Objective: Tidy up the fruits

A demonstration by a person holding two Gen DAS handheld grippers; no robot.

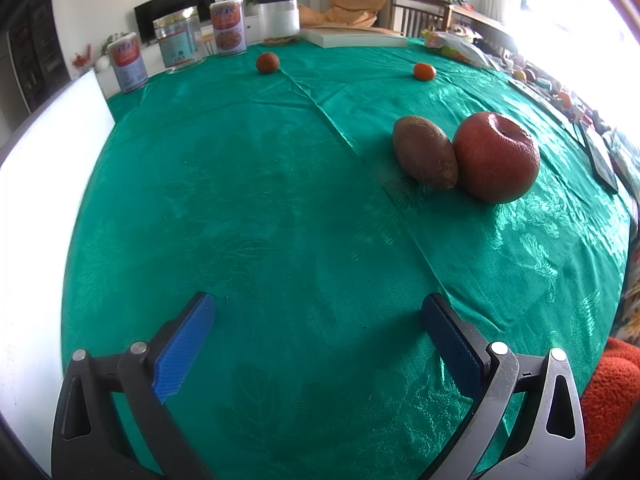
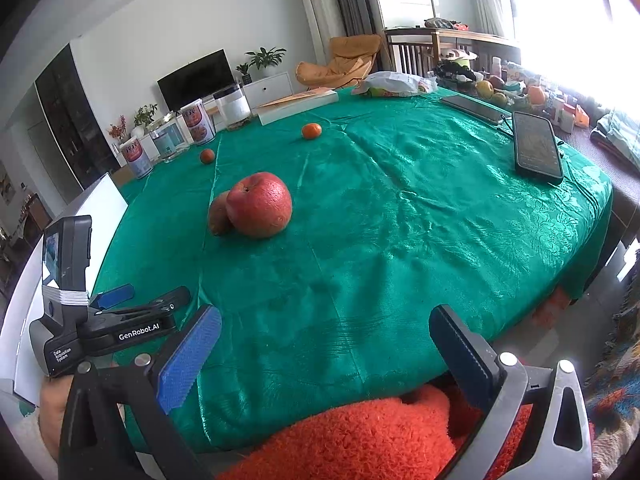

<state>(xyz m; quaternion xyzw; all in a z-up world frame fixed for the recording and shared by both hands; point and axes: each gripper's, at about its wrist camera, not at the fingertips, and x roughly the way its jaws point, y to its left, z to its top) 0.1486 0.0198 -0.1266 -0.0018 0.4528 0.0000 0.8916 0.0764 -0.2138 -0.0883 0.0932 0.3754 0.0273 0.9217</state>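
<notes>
A big red apple rests on the green tablecloth, touching a brown oval fruit on its left. Two small oranges lie far back: one near the cans, one further right. My left gripper hovers open over bare cloth, well short of the apple. My right gripper is open at the table's near edge, above an orange fuzzy sleeve.
Cans and jars line the far left edge, beside a flat white box. A white board stands along the left side. A phone and clutter occupy the right.
</notes>
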